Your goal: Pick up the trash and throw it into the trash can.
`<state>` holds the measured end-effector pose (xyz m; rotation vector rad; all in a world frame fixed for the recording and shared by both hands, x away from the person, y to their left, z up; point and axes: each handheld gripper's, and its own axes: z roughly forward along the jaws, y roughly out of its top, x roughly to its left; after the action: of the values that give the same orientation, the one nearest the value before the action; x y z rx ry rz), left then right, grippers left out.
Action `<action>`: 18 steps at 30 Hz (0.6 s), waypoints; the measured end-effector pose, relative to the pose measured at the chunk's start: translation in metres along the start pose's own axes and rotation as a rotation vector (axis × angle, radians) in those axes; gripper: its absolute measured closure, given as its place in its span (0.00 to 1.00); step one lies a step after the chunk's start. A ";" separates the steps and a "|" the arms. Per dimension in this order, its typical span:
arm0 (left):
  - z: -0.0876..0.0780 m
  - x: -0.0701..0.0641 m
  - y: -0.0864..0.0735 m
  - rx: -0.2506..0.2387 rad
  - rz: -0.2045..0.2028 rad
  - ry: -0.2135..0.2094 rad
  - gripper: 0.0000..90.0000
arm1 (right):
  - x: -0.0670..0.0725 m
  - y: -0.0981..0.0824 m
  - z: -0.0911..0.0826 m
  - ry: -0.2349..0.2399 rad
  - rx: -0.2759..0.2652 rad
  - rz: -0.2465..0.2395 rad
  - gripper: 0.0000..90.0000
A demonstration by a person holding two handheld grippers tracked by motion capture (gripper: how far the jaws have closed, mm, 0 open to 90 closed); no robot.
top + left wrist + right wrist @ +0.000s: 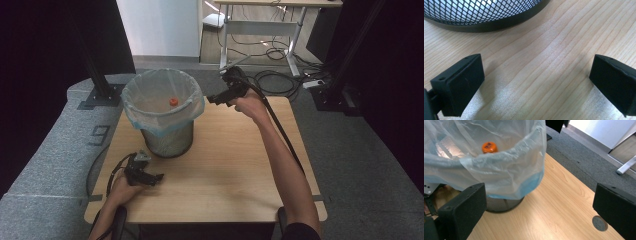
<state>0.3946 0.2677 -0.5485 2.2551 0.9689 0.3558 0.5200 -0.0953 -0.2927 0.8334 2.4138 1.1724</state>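
Mesh bin [167,135], liner [150,107] draped over rim, far left on table [225,170]; orange cap [173,101] lying inside. Right gripper [216,99] raised just right of rim, jaws wide, empty. Left gripper [152,178] low, near bin base, jaws wide, empty. Risk judged: liner snagged, bin tipped by careless sweep.

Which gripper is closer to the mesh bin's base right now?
Left. The left gripper rests on the table just in front of the bin; the right gripper is raised beside the bin's rim, farther back.

A "9" on the grey floor mat [100,134].
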 end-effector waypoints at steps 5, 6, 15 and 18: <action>0.000 0.000 0.000 0.000 0.000 0.000 0.00 | -0.006 -0.012 -0.007 -0.006 -0.011 0.018 0.00; 0.000 0.000 0.000 0.000 -0.001 0.000 0.00 | -0.007 -0.014 -0.009 -0.009 -0.016 0.020 0.00; 0.000 0.000 0.000 -0.001 -0.002 0.003 0.00 | -0.013 -0.038 -0.020 -0.049 0.021 0.030 0.00; 0.000 0.000 0.000 -0.002 -0.003 0.003 0.00 | -0.017 -0.049 -0.025 -0.052 0.011 0.043 0.00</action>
<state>0.3945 0.2674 -0.5485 2.2518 0.9732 0.3587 0.5029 -0.1449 -0.3159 0.9119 2.3735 1.1391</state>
